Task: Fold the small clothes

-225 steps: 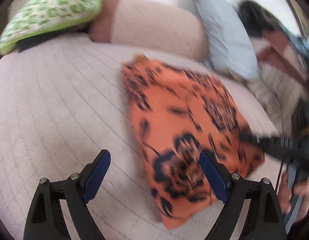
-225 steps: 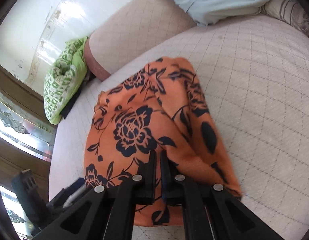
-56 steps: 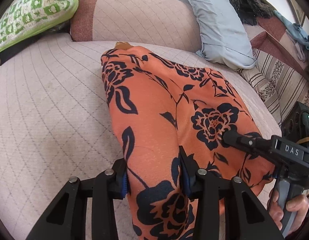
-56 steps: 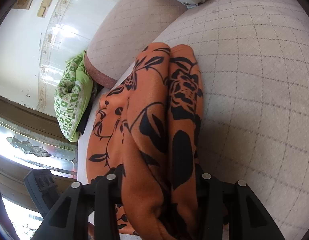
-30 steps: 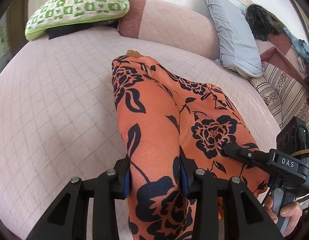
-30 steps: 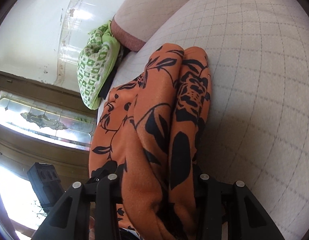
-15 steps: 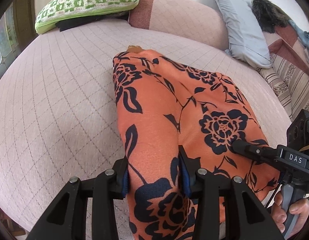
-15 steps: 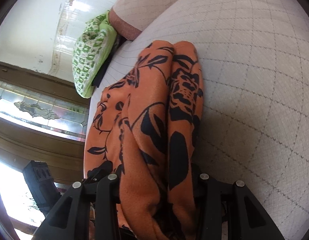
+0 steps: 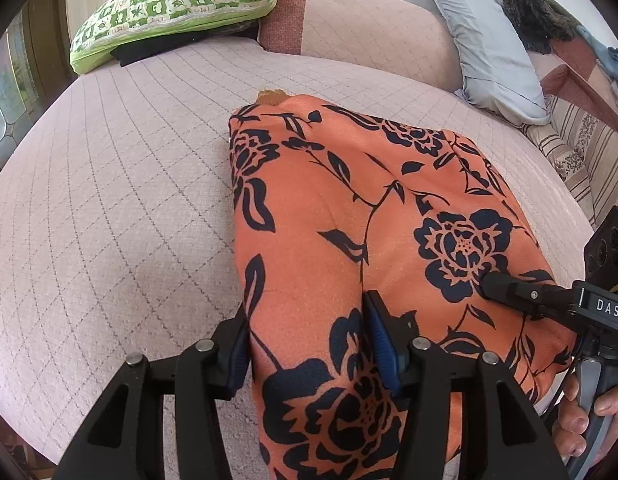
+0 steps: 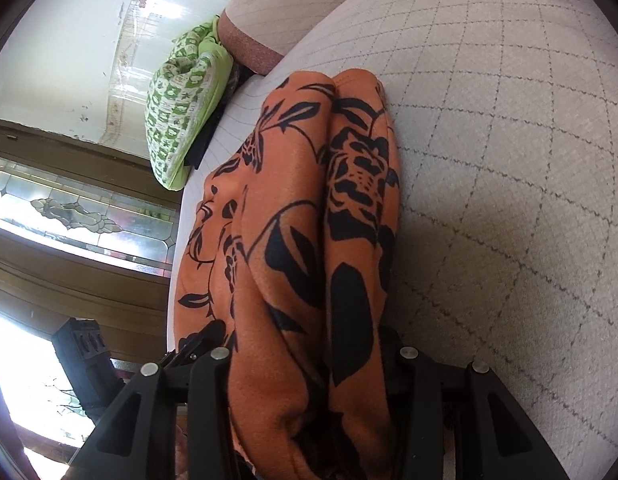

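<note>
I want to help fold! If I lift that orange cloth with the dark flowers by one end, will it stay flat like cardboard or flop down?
It would probably flop. The orange flowered cloth bunches into soft rounded rolls where the fingers meet it, so it looks limp. It also seems light and thin, draping over the quilted pink bed cover. It is unlikely to slide much on that textured fabric.

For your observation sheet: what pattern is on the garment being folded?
Dark navy flowers and leaves on orange cloth, clearest in the left wrist view.
</note>
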`<state>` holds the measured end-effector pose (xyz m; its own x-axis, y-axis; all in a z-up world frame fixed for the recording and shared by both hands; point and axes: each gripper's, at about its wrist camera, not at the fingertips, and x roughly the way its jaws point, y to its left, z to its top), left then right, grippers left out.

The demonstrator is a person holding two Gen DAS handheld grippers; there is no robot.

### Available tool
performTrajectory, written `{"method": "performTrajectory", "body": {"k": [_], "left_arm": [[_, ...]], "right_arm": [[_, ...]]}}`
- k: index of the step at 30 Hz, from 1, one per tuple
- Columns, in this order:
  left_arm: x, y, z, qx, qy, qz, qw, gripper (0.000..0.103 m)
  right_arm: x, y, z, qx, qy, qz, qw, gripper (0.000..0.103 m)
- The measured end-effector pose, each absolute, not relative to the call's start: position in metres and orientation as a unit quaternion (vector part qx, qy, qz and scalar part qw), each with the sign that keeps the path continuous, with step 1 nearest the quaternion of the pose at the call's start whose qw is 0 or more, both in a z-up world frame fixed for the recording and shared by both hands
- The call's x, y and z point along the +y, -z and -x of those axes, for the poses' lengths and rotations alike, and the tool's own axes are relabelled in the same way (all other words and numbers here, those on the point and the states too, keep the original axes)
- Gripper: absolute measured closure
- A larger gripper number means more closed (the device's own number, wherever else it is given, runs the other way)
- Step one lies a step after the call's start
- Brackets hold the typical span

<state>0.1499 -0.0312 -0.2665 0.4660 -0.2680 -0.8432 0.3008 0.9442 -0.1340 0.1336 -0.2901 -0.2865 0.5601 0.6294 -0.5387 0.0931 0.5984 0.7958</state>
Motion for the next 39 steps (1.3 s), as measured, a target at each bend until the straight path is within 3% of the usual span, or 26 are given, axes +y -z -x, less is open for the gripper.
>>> {"method": "performTrajectory", "body": {"k": [15, 39], "left_arm": [[-0.027, 0.262, -0.133, 0.481, 0.161, -0.029, 0.861, 0.047], [-0.027, 0.262, -0.11, 0.462, 0.154, -0.059, 0.871, 0.054]], "right_arm": [[-0.289, 0.28, -0.107, 0.437, -0.141, -0.393, 0.797, 0.052], [-0.281, 0.274, -0.086, 0.434, -0.118, -0.358, 0.818, 0.053]]}}
